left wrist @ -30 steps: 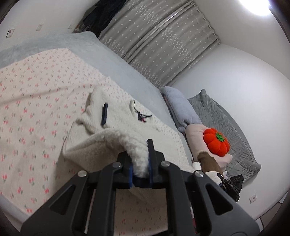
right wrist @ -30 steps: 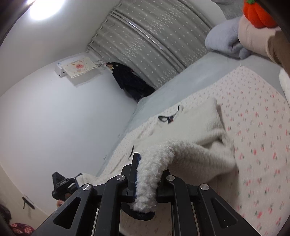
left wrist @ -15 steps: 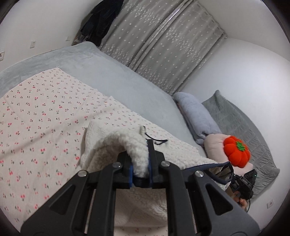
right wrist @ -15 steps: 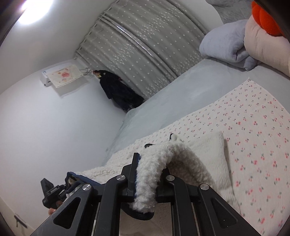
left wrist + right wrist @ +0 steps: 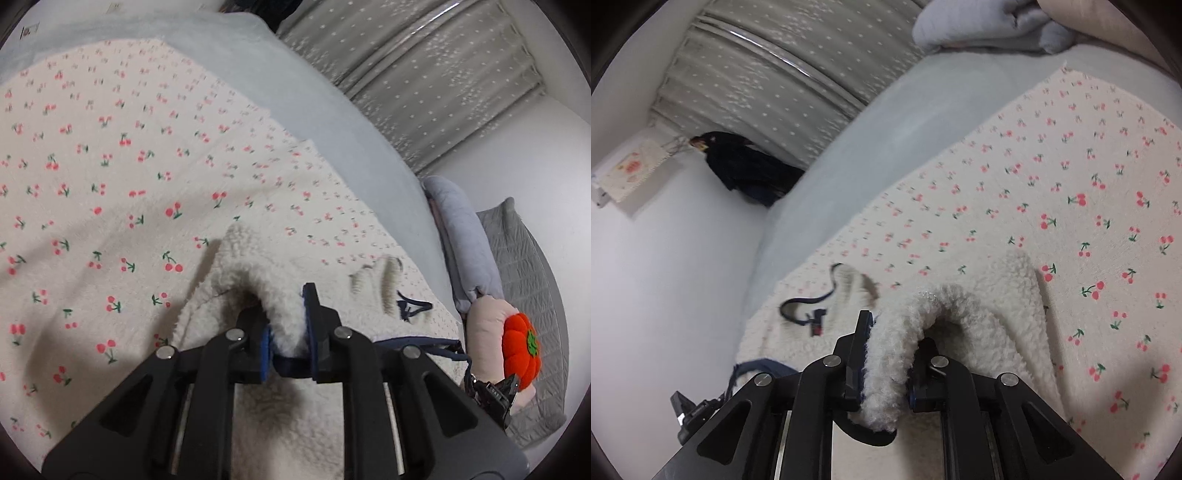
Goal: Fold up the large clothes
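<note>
A cream fleece garment (image 5: 240,254) with a navy cord at its collar (image 5: 413,308) lies on a cherry-print sheet (image 5: 110,166). My left gripper (image 5: 284,317) has a folded fleece edge between its blue pads; the jaws are opening but still touch the fleece. In the right wrist view, the fleece garment (image 5: 1004,295) is doubled over itself, and my right gripper (image 5: 894,332) is shut on another thick fold of its edge. Both held edges sit low over the garment's body, near the collar cord (image 5: 805,306). Each gripper shows small at the other view's lower edge.
The sheet lies over a grey bed cover (image 5: 332,122). Grey pillows (image 5: 465,240), a pink cushion and an orange pumpkin cushion (image 5: 521,350) are piled at the bed's head. Grey curtains (image 5: 424,74) hang behind. Dark clothes (image 5: 746,170) hang in the corner.
Both grippers have carried the fleece edge forward and down over the garment, so it now lies doubled near the collar. The left jaws stand slightly wider than before.
</note>
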Motion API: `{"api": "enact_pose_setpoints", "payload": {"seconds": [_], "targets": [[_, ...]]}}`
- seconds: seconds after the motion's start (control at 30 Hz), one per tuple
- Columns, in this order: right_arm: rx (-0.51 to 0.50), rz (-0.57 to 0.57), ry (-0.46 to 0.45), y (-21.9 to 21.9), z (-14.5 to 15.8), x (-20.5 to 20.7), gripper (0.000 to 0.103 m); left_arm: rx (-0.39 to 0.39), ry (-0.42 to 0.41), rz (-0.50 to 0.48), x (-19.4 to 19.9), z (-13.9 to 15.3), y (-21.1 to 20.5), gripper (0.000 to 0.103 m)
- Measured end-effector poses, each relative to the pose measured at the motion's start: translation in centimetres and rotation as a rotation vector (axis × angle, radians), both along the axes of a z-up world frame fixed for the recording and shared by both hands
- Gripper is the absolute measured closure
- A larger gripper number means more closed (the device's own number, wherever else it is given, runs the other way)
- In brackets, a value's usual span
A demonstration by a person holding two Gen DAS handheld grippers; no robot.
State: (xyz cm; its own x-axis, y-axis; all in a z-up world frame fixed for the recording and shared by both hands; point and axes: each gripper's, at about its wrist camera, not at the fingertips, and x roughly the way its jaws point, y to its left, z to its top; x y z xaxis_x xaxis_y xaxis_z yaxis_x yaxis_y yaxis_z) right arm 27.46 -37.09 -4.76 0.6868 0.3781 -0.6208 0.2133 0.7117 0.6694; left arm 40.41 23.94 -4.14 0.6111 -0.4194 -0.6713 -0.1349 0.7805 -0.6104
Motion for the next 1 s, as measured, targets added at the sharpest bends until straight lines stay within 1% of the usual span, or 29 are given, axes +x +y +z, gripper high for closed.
{"api": "enact_pose_setpoints", "payload": {"seconds": [0.07,0.13,0.17,0.2,0.23,0.27,0.3,0.33,0.37,0.4,0.43,0.47,0.5,0.53,0.57,0.63,0.67,0.7,0.73,0.77,0.83,0.9,0.93,0.97,1.0], "targets": [[-0.019,0.001,0.025,0.1,-0.8,0.7,0.089,-0.004,0.016,-0.019,0.4,-0.5,-0.2,0.083],[-0.029,0.014,0.033,0.3,-0.6,0.9,0.086,-0.004,0.022,-0.040,0.4,-0.2,-0.2,0.079],[-0.027,0.023,0.034,0.2,-0.4,1.0,0.082,-0.009,0.027,-0.054,0.4,0.1,-0.2,0.074],[-0.013,0.042,0.024,0.1,0.0,0.9,0.074,-0.021,0.030,-0.079,0.3,0.6,0.0,0.068],[0.011,0.063,0.005,-0.1,0.5,0.7,0.069,-0.030,0.031,-0.095,0.2,1.1,0.2,0.065],[0.032,0.074,-0.016,-0.2,1.1,0.5,0.058,-0.044,0.027,-0.107,0.0,1.6,0.5,0.060],[0.057,0.080,-0.044,-0.6,1.7,0.1,0.052,-0.058,0.020,-0.115,-0.1,2.1,0.8,0.054],[0.078,0.086,-0.067,-1.0,2.3,-0.1,0.049,-0.071,0.013,-0.125,-0.2,2.7,1.2,0.052],[0.089,0.091,-0.078,-1.2,2.7,-0.3,0.049,-0.069,0.005,-0.125,-0.4,3.2,1.5,0.043],[0.091,0.097,-0.080,-1.4,3.0,-0.3,0.049,-0.039,-0.013,-0.106,-0.6,3.9,2.0,0.034],[0.076,0.103,-0.075,-1.3,3.3,-0.2,0.049,-0.011,-0.034,-0.085,-0.8,4.5,2.4,0.031],[0.041,0.099,-0.074,-1.2,3.6,-0.2,0.048,0.010,-0.059,-0.069,-1.0,5.0,2.9,0.028],[0.010,0.094,-0.082,-1.1,4.0,-0.3,0.045,0.023,-0.074,-0.058,-1.2,5.2,3.4,0.028],[-0.018,0.083,-0.101,-1.1,4.4,-0.5,0.043,0.042,-0.073,-0.050,-1.2,5.3,3.7,0.028],[-0.014,0.070,-0.129,-1.3,4.7,-0.6,0.040,0.068,-0.060,-0.051,-1.1,5.1,3.7,0.028],[0.040,0.034,-0.195,-2.3,5.1,-1.1,0.033,0.131,-0.027,-0.076,-0.6,4.3,3.3,0.028],[0.042,0.023,-0.201,-2.6,5.1,-1.0,0.028,0.161,-0.012,-0.095,-0.3,3.8,2.9,0.028],[0.026,0.023,-0.188,-2.6,5.0,-0.6,0.027,0.198,0.006,-0.123,0.2,3.3,2.4,0.028],[0.002,0.036,-0.164,-2.5,4.8,-0.1,0.027,0.215,0.010,-0.145,0.5,3.0,2.0,0.028],[-0.027,0.055,-0.135,-2.2,4.5,0.4,0.027,0.222,0.011,-0.167,0.9,2.8,1.5,0.028],[-0.123,0.106,-0.080,-1.2,3.9,1.5,0.027,0.206,-0.005,-0.219,1.6,2.6,0.2,0.028],[-0.275,0.140,-0.039,0.0,3.2,2.4,0.027,0.214,-0.026,-0.257,2.1,2.6,-1.0,0.028],[-0.346,0.153,-0.020,0.6,2.7,2.9,0.027,0.240,-0.033,-0.275,2.4,2.6,-1.9,0.028],[-0.402,0.168,0.003,1.2,2.1,3.5,0.027,0.264,-0.028,-0.282,2.6,2.6,-2.6,0.032],[-0.417,0.174,0.014,1.4,1.7,3.9,0.038,0.292,-0.013,-0.287,2.8,2.4,-3.3,0.062]]}}
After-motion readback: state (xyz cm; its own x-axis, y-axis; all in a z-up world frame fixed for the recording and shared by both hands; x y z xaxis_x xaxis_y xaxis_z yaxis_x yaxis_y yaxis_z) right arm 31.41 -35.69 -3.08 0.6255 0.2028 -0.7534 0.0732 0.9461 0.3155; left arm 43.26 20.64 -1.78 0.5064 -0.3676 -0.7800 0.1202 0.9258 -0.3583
